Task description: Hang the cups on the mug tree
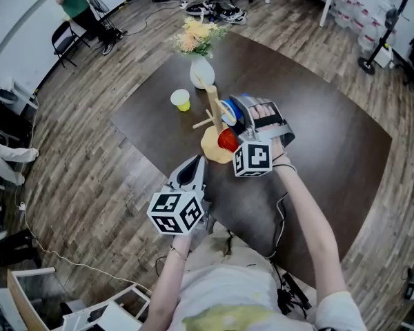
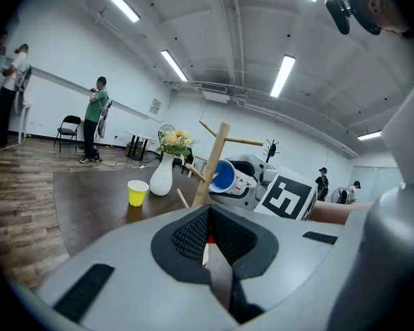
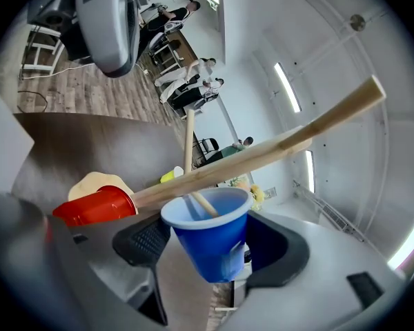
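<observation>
Standing by the bench (image 1: 317,150), I am watching the right tool (image 1: 236,112) working at the mug tree (image 1: 214,102). It is coming in from the tree's 3 o'clock side. Its jaws are standing wide and, as far as I can judge, pressing on the sides of the blue cup (image 3: 208,240). The cup's mouth is facing 9 o'clock, toward the post, and a peg (image 3: 201,203) is already reaching inside the rim. So the cup's long axis is lying roughly along the peg, which is the relation the coming move hangs on. Sliding the cup further toward 9 o'clock and then letting go should, I think, leave it hanging.

The left tool (image 1: 192,171) is waiting at about 7 o'clock from the tree's base, jaws together and gripping nothing, so the right one is plainly the nearer. A red cup (image 1: 228,141) is sitting low on the tree, while a yellow cup (image 1: 181,100) is standing on the bench at 10 o'clock, not yet hung.
</observation>
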`<state>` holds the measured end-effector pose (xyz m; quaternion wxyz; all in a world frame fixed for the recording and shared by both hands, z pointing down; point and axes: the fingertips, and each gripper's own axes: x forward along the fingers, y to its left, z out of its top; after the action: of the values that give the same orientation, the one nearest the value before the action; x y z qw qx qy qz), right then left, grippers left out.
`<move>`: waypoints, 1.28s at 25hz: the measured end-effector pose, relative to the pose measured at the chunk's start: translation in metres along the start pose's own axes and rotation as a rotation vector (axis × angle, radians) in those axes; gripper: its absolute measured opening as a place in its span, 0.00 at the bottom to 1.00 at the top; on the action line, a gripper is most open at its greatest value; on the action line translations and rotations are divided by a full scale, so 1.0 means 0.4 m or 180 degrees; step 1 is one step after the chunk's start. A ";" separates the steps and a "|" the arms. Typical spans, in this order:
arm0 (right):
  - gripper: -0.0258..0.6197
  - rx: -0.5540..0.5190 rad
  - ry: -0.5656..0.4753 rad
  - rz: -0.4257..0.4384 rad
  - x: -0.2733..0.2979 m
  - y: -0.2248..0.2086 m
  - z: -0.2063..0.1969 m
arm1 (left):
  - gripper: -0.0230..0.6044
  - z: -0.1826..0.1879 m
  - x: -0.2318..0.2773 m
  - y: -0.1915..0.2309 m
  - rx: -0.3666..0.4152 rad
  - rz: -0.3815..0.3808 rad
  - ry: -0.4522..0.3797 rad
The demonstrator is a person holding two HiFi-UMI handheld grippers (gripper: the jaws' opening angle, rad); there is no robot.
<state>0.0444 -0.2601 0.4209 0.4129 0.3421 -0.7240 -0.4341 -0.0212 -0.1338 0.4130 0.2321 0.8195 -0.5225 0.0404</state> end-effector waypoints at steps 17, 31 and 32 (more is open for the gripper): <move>0.60 0.0356 -0.0302 0.0056 -0.027 0.010 0.036 | 0.07 0.002 0.002 -0.001 -0.0024 -0.0029 0.0002; 0.39 0.0954 -0.0375 -0.0048 -0.113 0.025 0.046 | 0.07 0.008 -0.026 0.008 0.0033 0.0001 -0.0066; 0.35 0.1015 -0.0368 -0.0058 -0.121 0.027 0.046 | 0.07 0.008 -0.030 0.010 0.0037 0.0009 -0.0072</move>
<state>0.0470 -0.2083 0.4111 0.3071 0.3843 -0.8030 -0.3364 -0.0305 -0.1263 0.4079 0.2213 0.8205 -0.5259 0.0345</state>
